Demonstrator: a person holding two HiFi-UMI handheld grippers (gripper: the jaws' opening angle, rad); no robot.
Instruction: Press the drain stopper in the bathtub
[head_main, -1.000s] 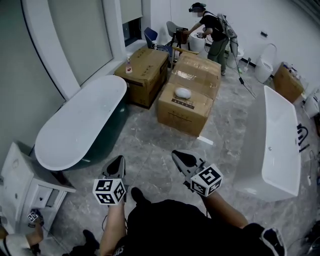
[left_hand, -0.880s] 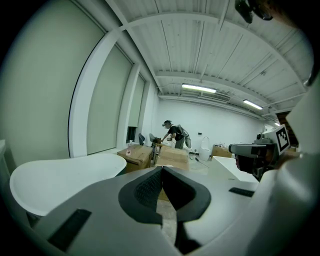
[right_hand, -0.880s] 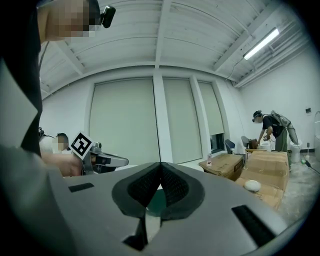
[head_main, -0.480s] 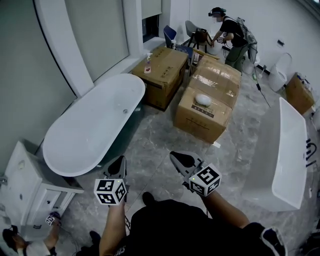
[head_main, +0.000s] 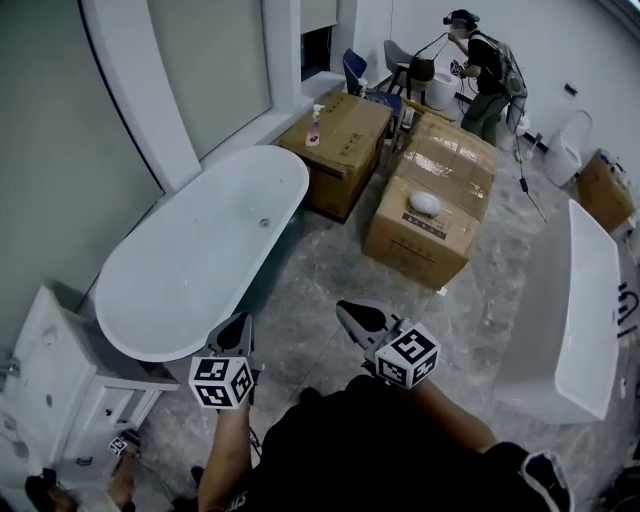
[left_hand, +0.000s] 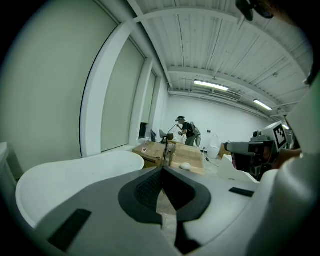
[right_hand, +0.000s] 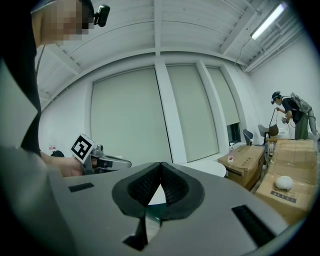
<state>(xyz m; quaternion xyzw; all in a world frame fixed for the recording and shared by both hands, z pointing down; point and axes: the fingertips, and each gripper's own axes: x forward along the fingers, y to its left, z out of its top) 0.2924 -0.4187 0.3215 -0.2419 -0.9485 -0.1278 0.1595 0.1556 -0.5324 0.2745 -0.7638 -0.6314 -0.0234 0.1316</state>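
Left gripper (head_main: 238, 328) and right gripper (head_main: 352, 315) were both closed, holding nothing. The stopper (head_main: 265, 223) sat in the far half of the tub (head_main: 170, 290), ahead and left of both. The tub ran near-left to far-right, and the left gripper seemed nearer.

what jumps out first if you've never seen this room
A big white oval bathtub fills the left of the head view, its small drain stopper showing near the far end. Large cardboard boxes stand mid-floor, with a rectangular tub at right. Low in front, the left gripper and right gripper are shut and empty.
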